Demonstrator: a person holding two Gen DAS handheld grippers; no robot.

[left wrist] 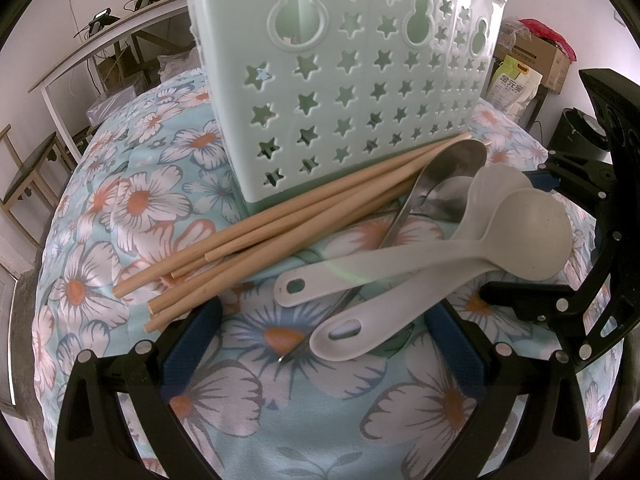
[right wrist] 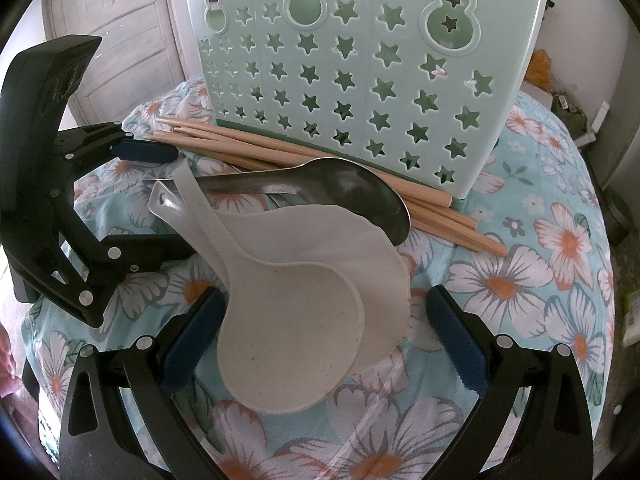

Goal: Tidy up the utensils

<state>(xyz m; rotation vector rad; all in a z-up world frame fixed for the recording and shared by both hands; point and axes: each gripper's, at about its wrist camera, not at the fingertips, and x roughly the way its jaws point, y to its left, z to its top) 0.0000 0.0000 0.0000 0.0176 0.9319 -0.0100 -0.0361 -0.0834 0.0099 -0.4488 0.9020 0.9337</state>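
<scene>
A mint-green utensil holder (left wrist: 352, 80) with star cut-outs stands on the flowered cloth; it also shows in the right wrist view (right wrist: 360, 80). In front of it lie several wooden chopsticks (left wrist: 256, 248), metal spoons (left wrist: 440, 184) and two white plastic spoons (left wrist: 420, 280). My left gripper (left wrist: 320, 344) is open, its fingers either side of the white spoons' handle ends. My right gripper (right wrist: 320, 332) is open around the white spoons' bowls (right wrist: 296, 320). The chopsticks (right wrist: 320, 168) and metal spoon (right wrist: 352, 188) lie behind them. Each gripper shows in the other's view.
The flowered blue cloth (left wrist: 120, 208) covers a rounded surface that falls away at the edges. A shelf (left wrist: 100, 40) and stool stand at the left, boxes and a bag (left wrist: 516, 84) behind the holder. A door (right wrist: 120, 40) is at the back left.
</scene>
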